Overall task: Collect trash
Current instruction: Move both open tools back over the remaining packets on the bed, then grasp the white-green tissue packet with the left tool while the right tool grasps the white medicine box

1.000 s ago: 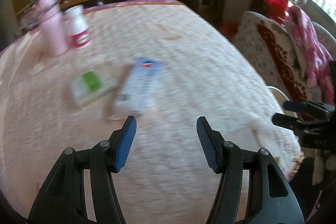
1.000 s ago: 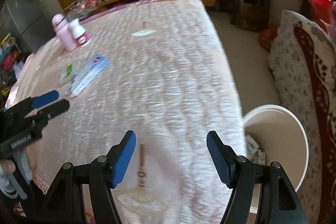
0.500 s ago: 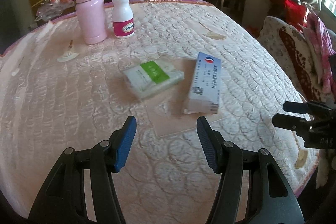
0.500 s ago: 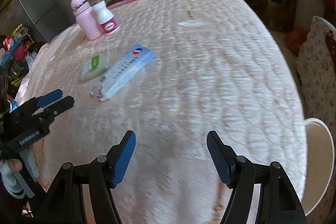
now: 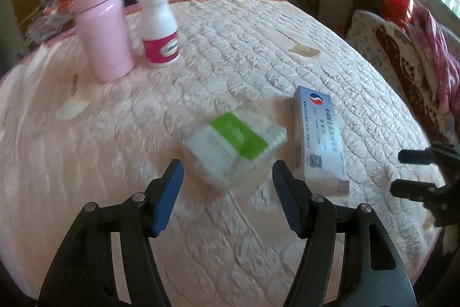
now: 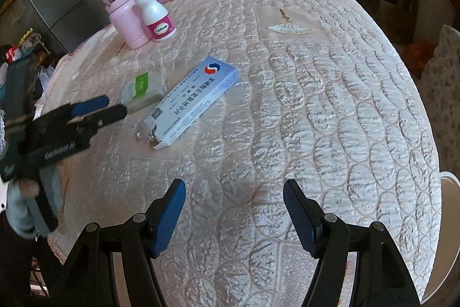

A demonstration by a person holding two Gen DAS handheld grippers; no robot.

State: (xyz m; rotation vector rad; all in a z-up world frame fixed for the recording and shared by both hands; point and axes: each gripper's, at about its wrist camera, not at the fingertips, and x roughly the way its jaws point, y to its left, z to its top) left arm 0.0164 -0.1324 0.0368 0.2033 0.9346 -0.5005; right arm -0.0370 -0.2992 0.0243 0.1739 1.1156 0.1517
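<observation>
While the left gripper (image 5: pixel 227 189) sits low in the middle of its own view with its fingers spread wide and nothing between them, the small green-and-white packet (image 5: pixel 235 147) lies on the table (image 5: pixel 230 48) just ahead of the gap, so I judge it to be lining up for a first grab. Just to the right of that packet, near the centre-right of the frame, lies the long blue-and-white box (image 5: pixel 317 138), flat on the pink quilted cloth; in the right wrist view its near end looks torn open, with a scrap of clear wrapping at it. The right gripper (image 6: pixel 234 216) fills the bottom of its view, fingers also wide and holding nothing, over bare cloth and well apart from both pieces of litter. At the lower right edge of that view a curved white rim shows, most likely the bin (image 6: pixel 450 180), standing below the table's edge. In the upper left of both views stand a pink flask (image 5: pixel 102 19) and a white pill bottle (image 5: pixel 159 25), side by side and upright; whether they count as trash I cannot tell. As far as I can judge, both pieces on the cloth are still to be collected: the 2 of them must be gripped and carried to the bin.
</observation>
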